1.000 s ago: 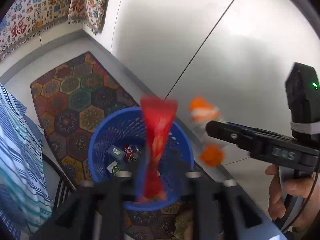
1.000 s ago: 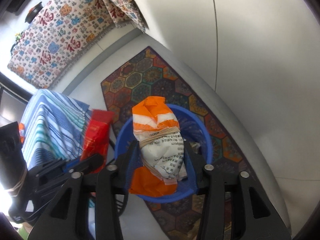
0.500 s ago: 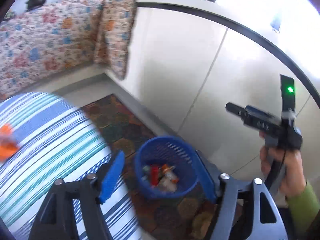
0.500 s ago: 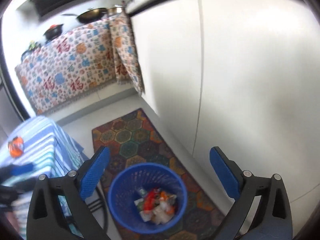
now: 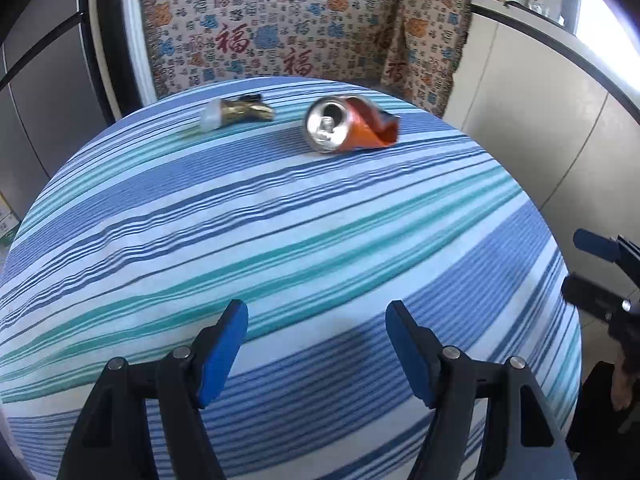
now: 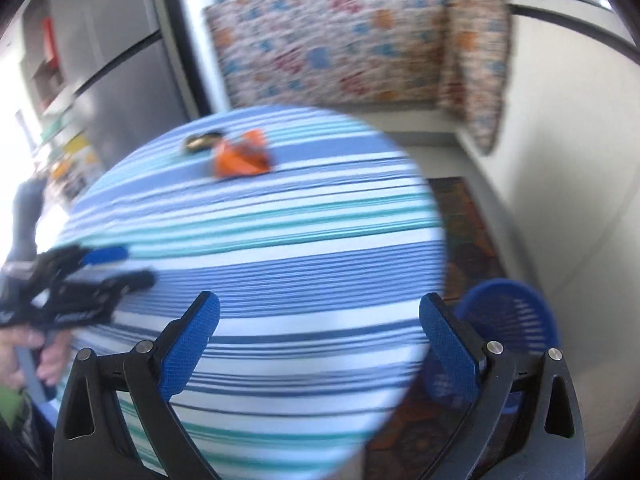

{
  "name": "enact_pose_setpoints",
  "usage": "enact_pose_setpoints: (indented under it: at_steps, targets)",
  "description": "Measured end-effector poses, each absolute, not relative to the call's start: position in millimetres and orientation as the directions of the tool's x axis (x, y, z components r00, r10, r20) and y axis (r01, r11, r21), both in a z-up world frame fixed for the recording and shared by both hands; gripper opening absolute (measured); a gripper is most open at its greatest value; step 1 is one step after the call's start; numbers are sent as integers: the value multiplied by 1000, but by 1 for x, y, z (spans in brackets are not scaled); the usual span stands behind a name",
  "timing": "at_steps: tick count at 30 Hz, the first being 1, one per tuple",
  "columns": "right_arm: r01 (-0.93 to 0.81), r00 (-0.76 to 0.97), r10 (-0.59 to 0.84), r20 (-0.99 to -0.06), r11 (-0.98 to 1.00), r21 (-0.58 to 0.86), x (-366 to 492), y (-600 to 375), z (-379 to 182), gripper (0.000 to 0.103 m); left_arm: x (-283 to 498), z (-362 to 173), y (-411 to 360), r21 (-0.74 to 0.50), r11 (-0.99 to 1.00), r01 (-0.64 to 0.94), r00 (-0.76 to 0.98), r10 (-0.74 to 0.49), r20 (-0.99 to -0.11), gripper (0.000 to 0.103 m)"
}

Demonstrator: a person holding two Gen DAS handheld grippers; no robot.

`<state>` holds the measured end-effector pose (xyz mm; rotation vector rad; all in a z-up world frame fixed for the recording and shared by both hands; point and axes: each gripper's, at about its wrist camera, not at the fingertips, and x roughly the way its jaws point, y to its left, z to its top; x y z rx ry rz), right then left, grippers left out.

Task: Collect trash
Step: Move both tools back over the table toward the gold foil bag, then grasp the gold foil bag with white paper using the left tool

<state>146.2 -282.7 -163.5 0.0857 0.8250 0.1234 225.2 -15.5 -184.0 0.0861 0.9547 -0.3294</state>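
A crushed orange can lies on its side at the far part of the round striped table. A small gold wrapper with a white end lies left of it. Both show blurred in the right wrist view, the can and the wrapper. My left gripper is open and empty over the near part of the table. My right gripper is open and empty over the table's near right edge. The blue mesh trash basket stands on the floor to the right of the table.
A patterned rug lies under the basket beside white cabinet fronts. A floral cloth hangs over the counter behind the table. A grey fridge stands at the back left.
Both grippers let go of their trash into the basket, a red wrapper and an orange-white packet, then swung up and left from the basket to the table. Both jaws now stand open.
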Motion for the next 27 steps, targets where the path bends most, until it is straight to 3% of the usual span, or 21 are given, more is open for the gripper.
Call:
enact_pose_setpoints:
  at_steps: [10,18,27]
  targets:
    - [-134,571,108,-814,990,37,216,-187,-206,101,262,-190,19,-2,945,327,556,-194,-808,73]
    - [-112,586,76,-806,994,12,214,-181,-212,103,322,-200,31,7,925,380,530,-212,-821,103]
    - [-113,586,77,-807,994,12,214,-181,-213,103,422,-201,19,7,868,496,498,-278,-822,103]
